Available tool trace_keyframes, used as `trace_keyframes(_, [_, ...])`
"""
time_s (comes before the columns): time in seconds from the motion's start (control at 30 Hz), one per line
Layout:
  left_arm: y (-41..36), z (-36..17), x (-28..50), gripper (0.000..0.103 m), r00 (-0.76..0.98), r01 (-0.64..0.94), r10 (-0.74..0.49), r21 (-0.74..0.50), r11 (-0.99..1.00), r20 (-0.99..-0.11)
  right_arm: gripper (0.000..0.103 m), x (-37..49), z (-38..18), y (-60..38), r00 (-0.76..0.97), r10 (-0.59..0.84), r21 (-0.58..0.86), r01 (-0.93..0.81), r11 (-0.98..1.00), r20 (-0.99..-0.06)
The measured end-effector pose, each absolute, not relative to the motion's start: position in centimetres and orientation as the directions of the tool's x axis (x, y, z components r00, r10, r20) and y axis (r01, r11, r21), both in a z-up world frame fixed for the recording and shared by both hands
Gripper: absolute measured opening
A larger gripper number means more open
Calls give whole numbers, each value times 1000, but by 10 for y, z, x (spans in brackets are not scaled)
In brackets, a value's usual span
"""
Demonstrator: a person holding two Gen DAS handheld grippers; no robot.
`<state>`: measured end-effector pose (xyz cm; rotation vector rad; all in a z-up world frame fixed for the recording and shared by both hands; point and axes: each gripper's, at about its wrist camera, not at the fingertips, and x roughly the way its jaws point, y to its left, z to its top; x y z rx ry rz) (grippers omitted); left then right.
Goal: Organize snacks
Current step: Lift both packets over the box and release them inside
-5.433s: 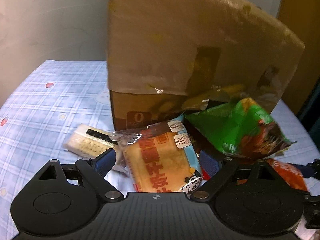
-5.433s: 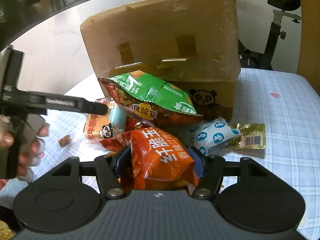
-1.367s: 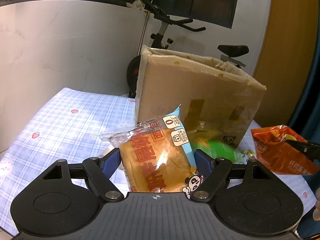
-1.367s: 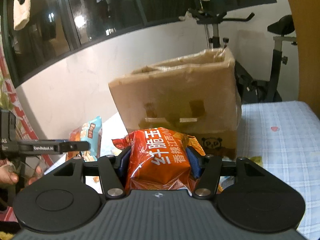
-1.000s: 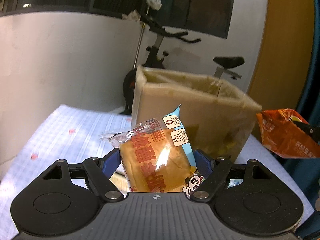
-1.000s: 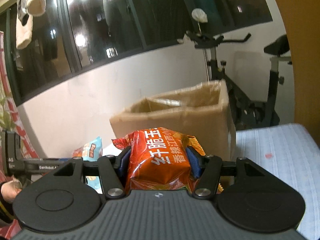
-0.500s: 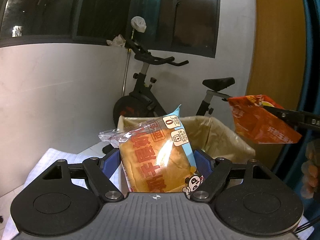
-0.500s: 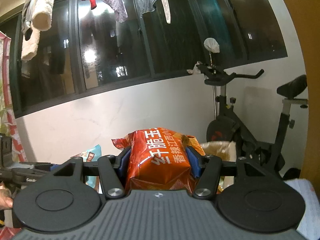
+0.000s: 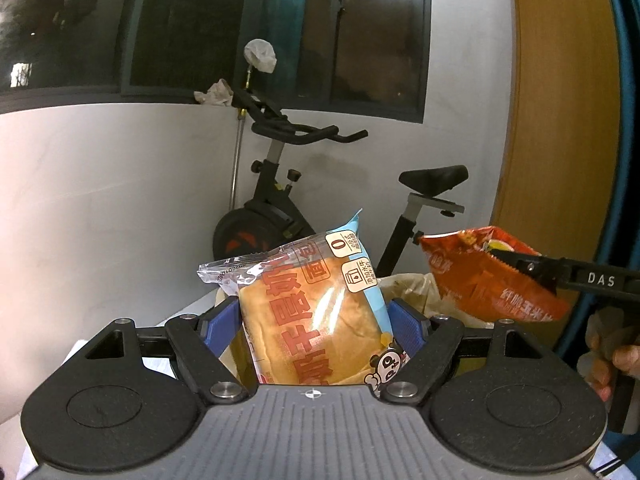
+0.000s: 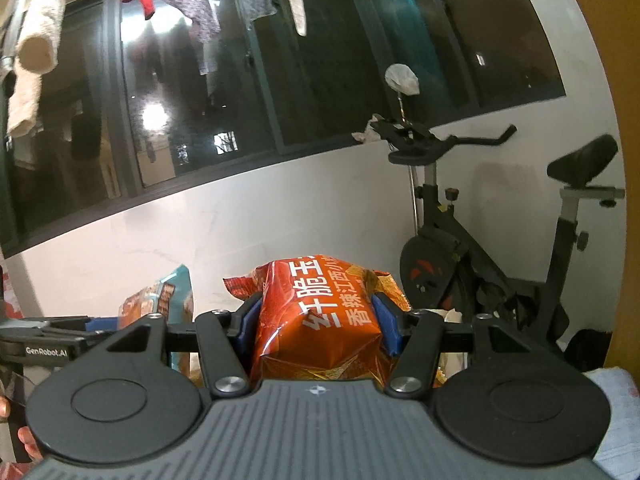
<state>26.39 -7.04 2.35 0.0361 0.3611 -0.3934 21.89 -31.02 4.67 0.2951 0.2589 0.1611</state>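
Observation:
My left gripper (image 9: 312,320) is shut on a clear-wrapped bread packet (image 9: 312,312) with red print and a blue edge, held high above the cardboard box (image 9: 404,284), whose rim just shows behind it. My right gripper (image 10: 318,320) is shut on an orange-red chip bag (image 10: 320,320), also held high. The chip bag (image 9: 488,276) and right gripper show at the right of the left wrist view. The bread packet (image 10: 160,300) and left gripper show at the left of the right wrist view. The other snacks on the table are out of view.
An exercise bike (image 9: 288,200) stands behind the box against a white wall; it also shows in the right wrist view (image 10: 480,248). Dark windows with hanging laundry (image 10: 180,0) are above. A yellow door (image 9: 560,120) is on the right. A corner of the checked tablecloth (image 10: 612,420) shows low right.
Both grippers have risen with their packets, from table level to above the box top. The box has sunk almost out of both views. The chip bag came nearer the bread packet.

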Motion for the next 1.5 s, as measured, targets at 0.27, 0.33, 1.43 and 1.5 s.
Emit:
trace_keyframes(0.27, [-73,18,297,82,846,376,-362,-44,926,-393,60,252,25,-319,944,199,353,-97,931,-263])
trace_keyframes(0.33, [-75,14,302,82,842,373,-355,-37,927,-405,60,259,19,-320,941,200,366,-92,926,-271])
trace_keyframes(1.43, [-74,16,290,89,860,321,-281,22,947,-427,84,243,8,-301,919,130,236,-42,971,-373])
trace_keyframes(1.5, [-71,16,283,89,861,318,-277,24,948,-426,84,235,9,-299,919,126,225,-43,974,-373])
